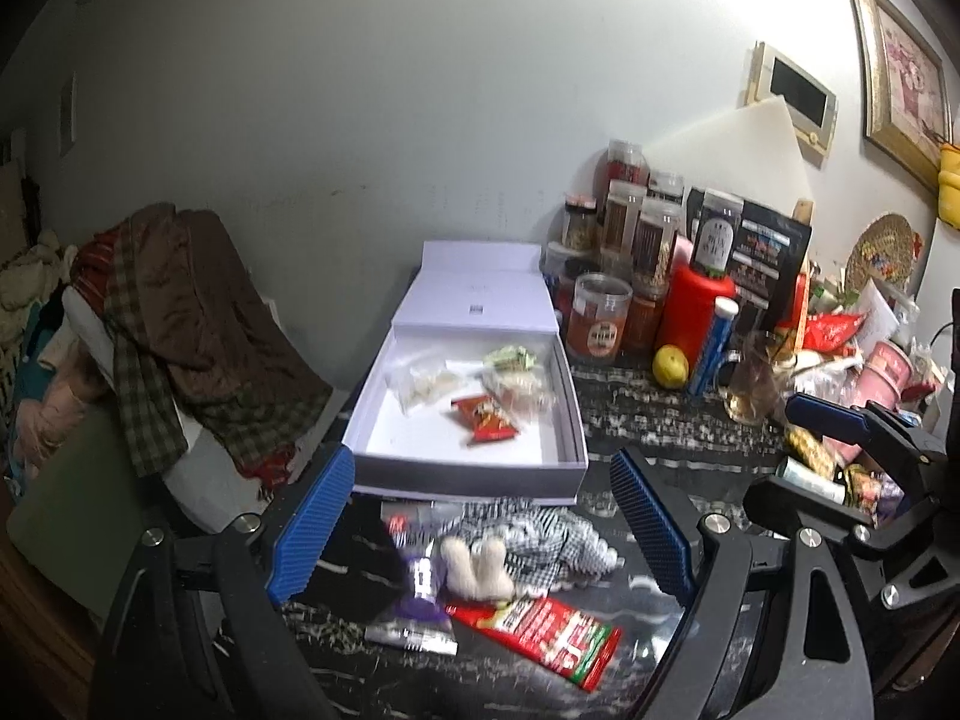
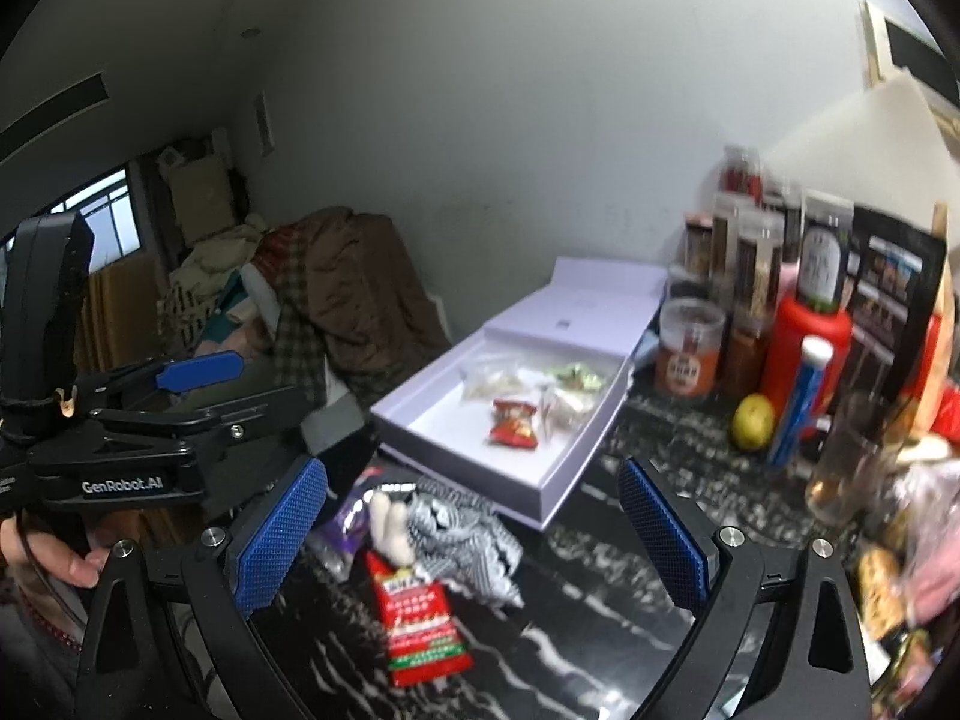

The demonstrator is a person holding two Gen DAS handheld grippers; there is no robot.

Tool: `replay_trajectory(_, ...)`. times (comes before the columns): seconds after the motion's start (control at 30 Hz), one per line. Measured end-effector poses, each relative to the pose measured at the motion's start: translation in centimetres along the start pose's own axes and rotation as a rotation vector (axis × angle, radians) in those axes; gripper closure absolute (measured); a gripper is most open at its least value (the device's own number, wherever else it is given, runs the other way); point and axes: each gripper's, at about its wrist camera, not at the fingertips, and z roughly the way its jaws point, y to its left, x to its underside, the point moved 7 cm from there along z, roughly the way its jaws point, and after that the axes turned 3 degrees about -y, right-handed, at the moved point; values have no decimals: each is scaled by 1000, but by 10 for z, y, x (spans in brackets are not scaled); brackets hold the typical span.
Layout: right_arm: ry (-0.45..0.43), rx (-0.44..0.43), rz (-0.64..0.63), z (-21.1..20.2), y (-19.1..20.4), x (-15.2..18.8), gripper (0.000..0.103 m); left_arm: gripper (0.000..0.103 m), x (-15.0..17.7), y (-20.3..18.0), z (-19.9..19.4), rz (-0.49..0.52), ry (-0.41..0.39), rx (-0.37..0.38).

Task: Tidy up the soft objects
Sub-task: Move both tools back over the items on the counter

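Two claws, both spread, nothing between pads: left claw point(image 1: 480, 525), right claw point(image 2: 474, 531). We read both as hovering above loose pile on dark marbled desk point(image 2: 600, 618). Pile below: red snack packet point(image 2: 417, 624), checked cloth point(image 2: 462, 531), white plush piece point(image 2: 390, 525), purple wrapper point(image 1: 423, 585). None gripped. Just beyond, open white box point(image 1: 462, 462) already holds red packet point(image 1: 483, 417), green packet point(image 1: 510, 357), clear bags point(image 1: 423, 384). We judge task partly done: some items boxed, front pile left. Jars, bottles at back untouched.
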Motion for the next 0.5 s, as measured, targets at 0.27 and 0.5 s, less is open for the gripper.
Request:
replay_trajectory(0.27,73,-6,51,16,-1,39,4,15,39,15,9,-29,78,12)
replay_trajectory(0.5,141,-13,63,37,2,68,4,15,71,23,23,-45,152,33)
